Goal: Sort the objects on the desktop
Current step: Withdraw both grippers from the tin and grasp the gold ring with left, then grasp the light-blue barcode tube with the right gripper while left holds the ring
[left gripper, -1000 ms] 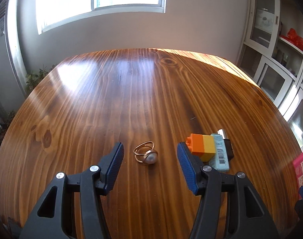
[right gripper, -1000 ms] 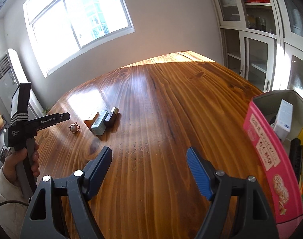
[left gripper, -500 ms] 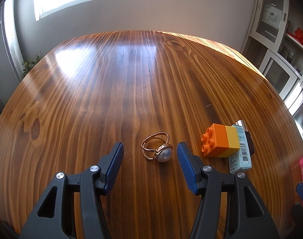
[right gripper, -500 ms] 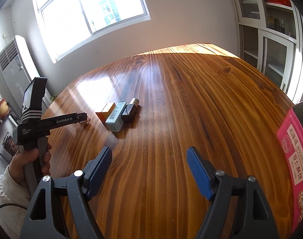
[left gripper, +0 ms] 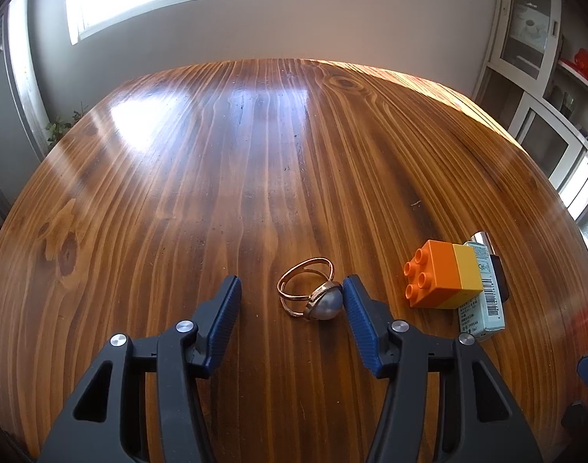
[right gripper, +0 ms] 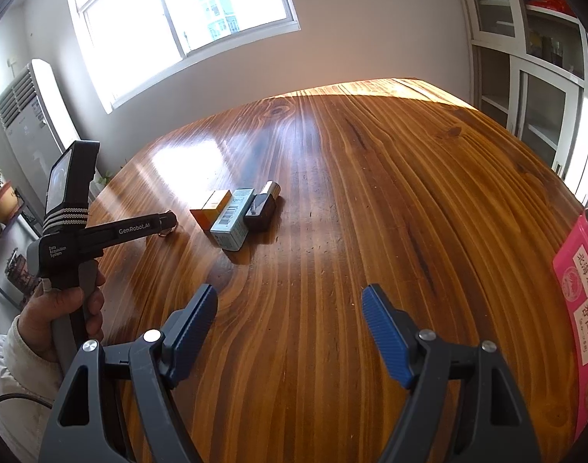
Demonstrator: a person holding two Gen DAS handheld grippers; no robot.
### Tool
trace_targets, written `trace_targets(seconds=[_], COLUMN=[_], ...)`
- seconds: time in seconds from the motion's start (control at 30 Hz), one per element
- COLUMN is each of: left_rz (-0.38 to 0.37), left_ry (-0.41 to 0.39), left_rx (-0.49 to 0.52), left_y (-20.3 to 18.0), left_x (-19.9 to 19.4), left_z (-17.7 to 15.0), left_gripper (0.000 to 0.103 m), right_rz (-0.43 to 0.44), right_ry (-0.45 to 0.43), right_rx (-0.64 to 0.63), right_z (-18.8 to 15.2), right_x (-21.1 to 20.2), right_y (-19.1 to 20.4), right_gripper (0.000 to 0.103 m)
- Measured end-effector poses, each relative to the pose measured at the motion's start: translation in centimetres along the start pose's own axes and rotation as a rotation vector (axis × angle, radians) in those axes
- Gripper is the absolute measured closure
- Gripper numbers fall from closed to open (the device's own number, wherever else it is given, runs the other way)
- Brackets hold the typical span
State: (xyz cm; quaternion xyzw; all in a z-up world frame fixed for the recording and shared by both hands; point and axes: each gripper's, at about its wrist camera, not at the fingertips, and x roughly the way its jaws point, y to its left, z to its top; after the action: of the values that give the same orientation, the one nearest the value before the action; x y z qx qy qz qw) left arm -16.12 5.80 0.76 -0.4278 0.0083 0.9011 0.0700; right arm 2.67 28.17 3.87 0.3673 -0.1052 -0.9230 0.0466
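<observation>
A gold ring with a pearl (left gripper: 313,296) lies on the wooden table (left gripper: 255,162), between the blue pads of my left gripper (left gripper: 292,287). The jaws are closing: the right pad sits at the pearl, while the left pad stands apart from the band. To the right lie an orange and yellow brick (left gripper: 442,279), a pale box with a barcode (left gripper: 485,301) and a small dark bottle (left gripper: 500,274). In the right wrist view my right gripper (right gripper: 290,297) hangs open over bare wood. Farther off lie the brick (right gripper: 212,210), box (right gripper: 232,223), bottle (right gripper: 261,212) and left gripper (right gripper: 172,220).
A pink printed carton (right gripper: 579,308) stands at the table's right edge. A person's hand (right gripper: 62,308) in a pale sleeve holds the left gripper's handle. Glass-door cabinets (right gripper: 544,88) line the right wall, and an air conditioner (right gripper: 27,131) stands at the left.
My left gripper has come down and forward, so the ring now sits between its pads, and the jaws have narrowed. The right gripper has swung left, bringing the cluster of objects nearer the middle of its view.
</observation>
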Motion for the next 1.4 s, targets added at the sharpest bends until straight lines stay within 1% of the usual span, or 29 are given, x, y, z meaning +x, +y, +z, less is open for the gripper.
trace_targets(seconds=[0.03, 0.07, 0.23, 0.47, 0.6, 0.63, 0.67, 0.7, 0.77, 0.83, 0.9, 0.93, 1.1, 1.2, 1.33, 1.4], left_rz=[-0.002, 0.001, 0.013, 0.011, 0.009, 0.009, 0.010, 0.009, 0.008, 0.006, 0.003, 0.003, 0.005, 0.003, -0.001, -0.003], left_ry=[0.000, 0.001, -0.008, -0.024, -0.016, -0.014, -0.012, -0.011, -0.010, -0.008, -0.007, -0.007, -0.001, 0.002, -0.002, -0.005], left_rx=[0.000, -0.001, -0.014, -0.030, -0.038, -0.042, -0.045, -0.047, -0.053, -0.054, -0.055, -0.055, -0.054, -0.052, -0.052, -0.053], left_y=[0.0, 0.0, 0.3, 0.7, 1.1, 1.2, 1.2, 1.2, 1.3, 1.4, 1.4, 1.3, 1.2, 1.0, 0.9, 0.9], left_x=[0.0, -0.1, -0.3, -1.0, -1.2, -1.3, -1.1, -1.1, -1.0, -1.0, -0.9, -0.9, -0.6, -0.4, -0.4, -0.5], left_z=[0.1, 0.0, 0.0, 0.0, -0.3, -0.3, -0.2, -0.2, -0.2, -0.2, -0.1, -0.1, 0.0, 0.0, 0.0, 0.1], left_gripper=[0.064, 0.065, 0.065, 0.065, 0.065, 0.065, 0.065, 0.065, 0.065, 0.065, 0.065, 0.065, 0.065, 0.065, 0.065, 0.065], right_rz=[-0.001, -0.003, 0.033, 0.014, 0.057, 0.073, 0.089, 0.102, 0.131, 0.140, 0.133, 0.128, 0.104, 0.077, 0.061, 0.054], right_ry=[0.002, 0.005, 0.040, 0.057, 0.071, 0.075, 0.084, 0.096, 0.118, 0.136, 0.145, 0.147, 0.144, 0.138, 0.134, 0.129], right_rx=[-0.014, -0.029, -0.055, -0.086, -0.112, -0.120, -0.126, -0.129, -0.126, -0.121, -0.119, -0.122, -0.127, -0.134, -0.133, -0.133], right_z=[0.1, 0.2, 1.3, 3.2, 3.5, 3.5, 3.4, 3.4, 3.5, 3.6, 3.8, 3.9, 4.7, 5.4, 5.5, 5.6], right_x=[0.2, 0.4, 2.3, 4.8, 5.9, 6.1, 6.4, 6.7, 7.5, 8.3, 9.1, 9.3, 10.4, 10.9, 11.0, 10.9], right_y=[0.3, 0.6, 1.2, 1.6, 2.7, 3.0, 3.4, 3.7, 4.1, 4.4, 4.4, 4.5, 4.5, 4.4, 4.2, 4.1], right_gripper=[0.022, 0.022, 0.022, 0.022, 0.023, 0.027, 0.034, 0.037, 0.046, 0.050, 0.050, 0.052, 0.054, 0.061, 0.071, 0.073])
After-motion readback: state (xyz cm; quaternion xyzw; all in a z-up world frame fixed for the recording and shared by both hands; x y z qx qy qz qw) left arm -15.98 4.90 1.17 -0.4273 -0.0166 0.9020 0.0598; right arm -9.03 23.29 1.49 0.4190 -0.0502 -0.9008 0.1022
